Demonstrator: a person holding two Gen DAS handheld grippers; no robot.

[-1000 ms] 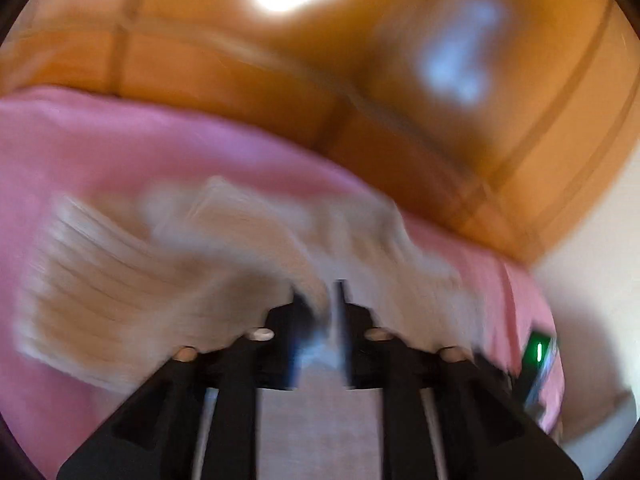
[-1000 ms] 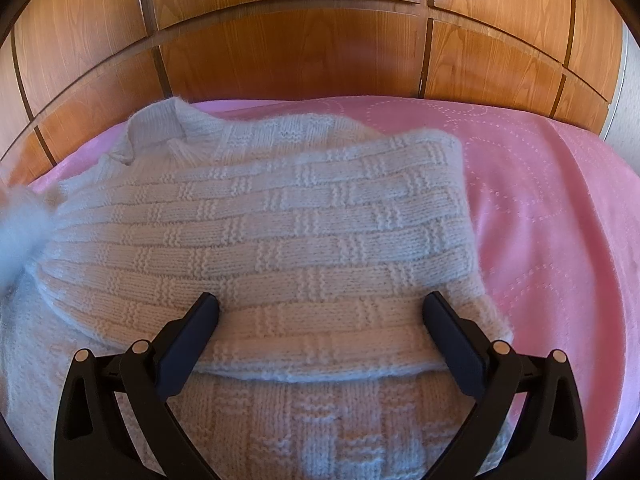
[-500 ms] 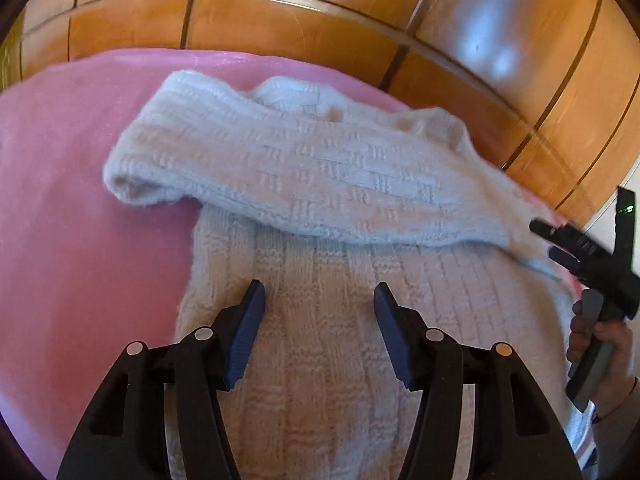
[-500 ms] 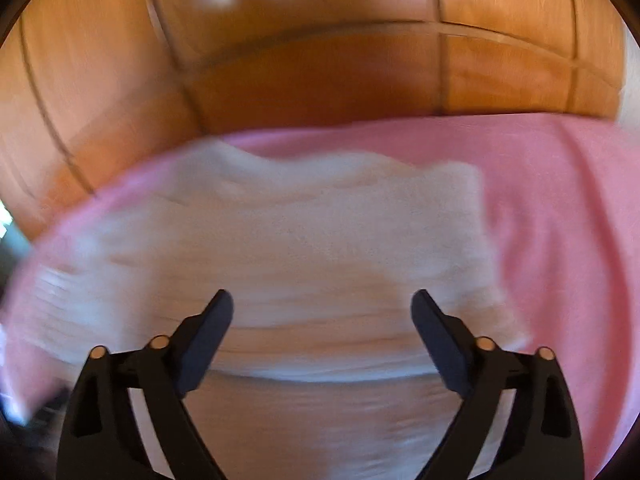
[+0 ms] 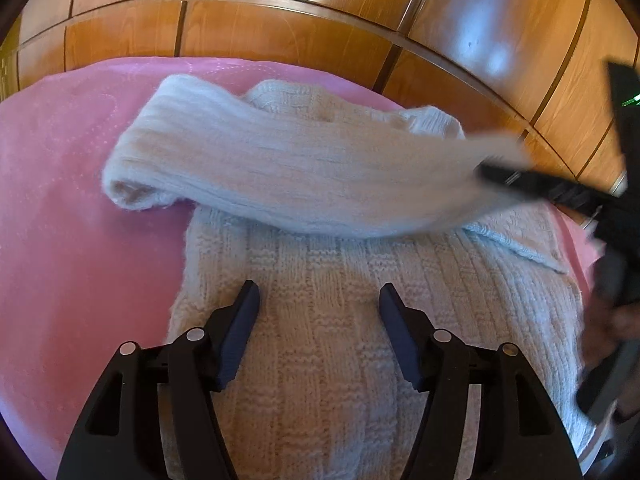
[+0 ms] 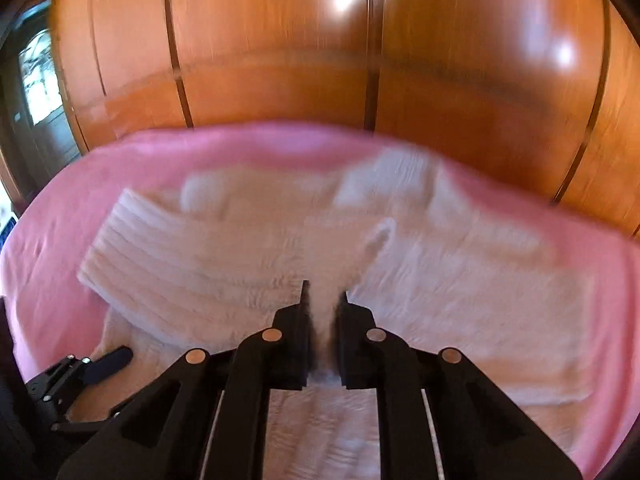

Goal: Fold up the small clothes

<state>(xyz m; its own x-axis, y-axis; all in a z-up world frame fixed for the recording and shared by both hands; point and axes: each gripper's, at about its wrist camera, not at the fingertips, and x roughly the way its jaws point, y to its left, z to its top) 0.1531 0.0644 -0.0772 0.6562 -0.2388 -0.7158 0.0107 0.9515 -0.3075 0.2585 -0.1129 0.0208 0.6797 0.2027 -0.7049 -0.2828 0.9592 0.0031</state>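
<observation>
A white knitted sweater [image 5: 328, 320] lies flat on a pink blanket [image 5: 80, 240]. One sleeve [image 5: 280, 168] is folded across its chest, blurred with motion. My left gripper [image 5: 318, 304] hovers over the sweater's body, its jaws opening, and only the flat knit lies beneath them. It also shows at the lower left of the right wrist view as the left gripper [image 6: 92, 368]. My right gripper [image 6: 323, 300] is shut on a pinch of the white knit. In the left wrist view the right gripper [image 5: 520, 178] holds the sleeve's right end, lifted off the body.
Glossy wooden panels [image 5: 300, 28] rise behind the far edge of the blanket. Pink blanket lies bare to the left of the sweater. A hand [image 5: 624, 320] holds the right tool at the right edge. A dark doorway [image 6: 36, 92] shows at far left.
My left gripper let go of the knit, widened and settled over the sweater's body. My right gripper went from wide open over the folded sleeve to shut on it and swung away, lifting it.
</observation>
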